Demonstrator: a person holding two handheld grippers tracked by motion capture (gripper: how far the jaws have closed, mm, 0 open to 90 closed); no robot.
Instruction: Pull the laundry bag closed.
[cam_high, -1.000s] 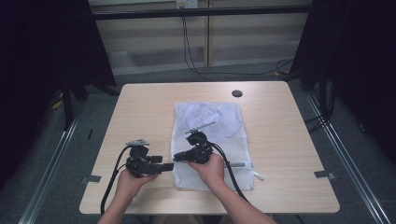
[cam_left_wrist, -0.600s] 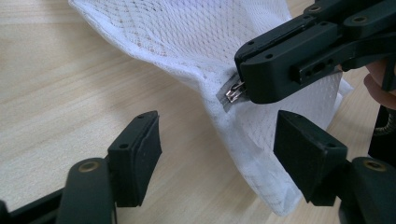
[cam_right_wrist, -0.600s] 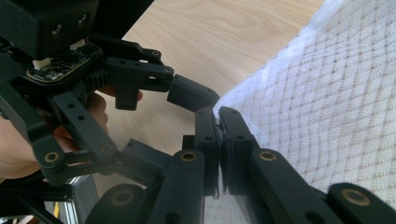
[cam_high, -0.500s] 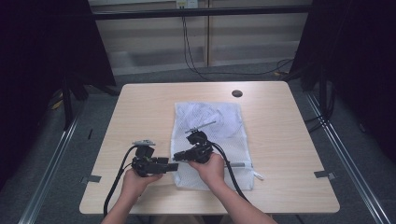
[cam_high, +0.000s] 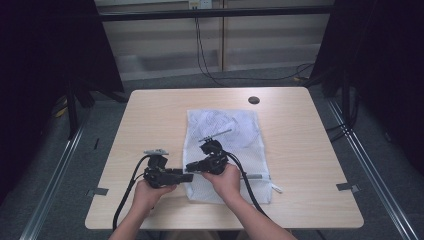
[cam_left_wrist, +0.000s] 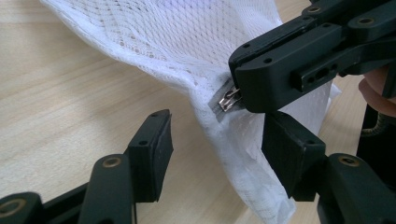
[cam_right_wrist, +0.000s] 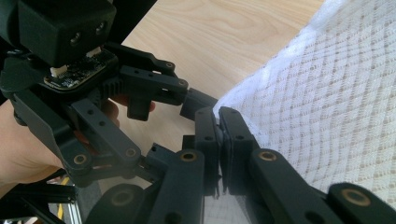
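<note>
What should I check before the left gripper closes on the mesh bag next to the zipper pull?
1. Right gripper shut on the zipper pull: ok, its jaws pinch the metal tab.
2. Left gripper open: ok, its jaws stand wide apart.
3. Fabric between the left jaws: ok, the edge of the mesh bag hangs in the gap.
4. Left jaws clear of the right gripper: cannot tell, one jaw sits very close under it.
5. Bag lying flat on the table: ok in the high view, apart from the lifted corner.
6. Zipper open or shut: cannot tell.
</note>
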